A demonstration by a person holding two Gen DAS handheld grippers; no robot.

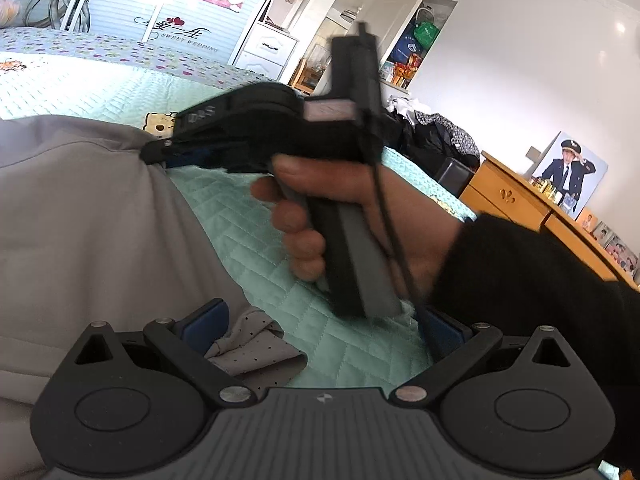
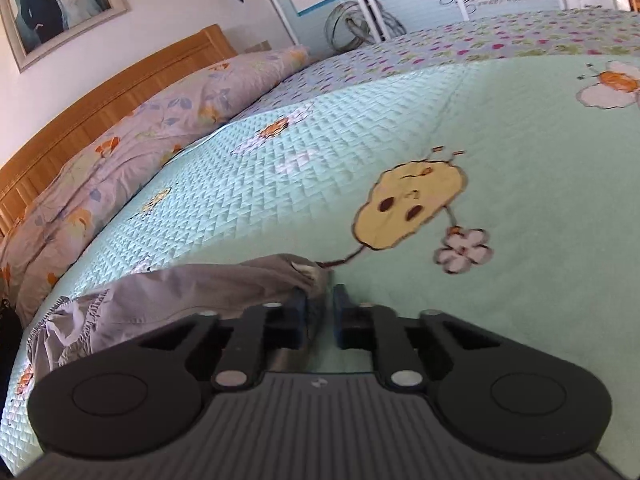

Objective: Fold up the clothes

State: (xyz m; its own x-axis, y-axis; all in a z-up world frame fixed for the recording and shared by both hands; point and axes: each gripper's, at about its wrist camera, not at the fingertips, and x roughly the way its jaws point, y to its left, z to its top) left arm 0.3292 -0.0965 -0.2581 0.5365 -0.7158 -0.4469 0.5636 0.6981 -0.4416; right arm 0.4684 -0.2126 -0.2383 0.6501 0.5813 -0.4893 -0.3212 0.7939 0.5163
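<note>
A grey garment (image 1: pixel 80 220) lies spread on the bed at the left of the left wrist view. One corner with a dotted lining (image 1: pixel 252 350) rests against the left finger of my left gripper (image 1: pixel 324 314), which stands wide open just above the bedspread. A hand holds my right gripper (image 1: pixel 156 153) across that view, its tips pinched on the garment's far edge. In the right wrist view the right gripper (image 2: pixel 320 300) is shut on a bunched fold of the grey garment (image 2: pixel 180 292), which trails off to the left.
The mint quilted bedspread (image 2: pixel 500 160) with cartoon patches covers the bed. A floral duvet (image 2: pixel 140 132) and wooden headboard (image 2: pixel 80 120) run along one side. A wooden dresser (image 1: pixel 516 200) with photos and a dark clothes pile (image 1: pixel 436 136) stand beyond the bed.
</note>
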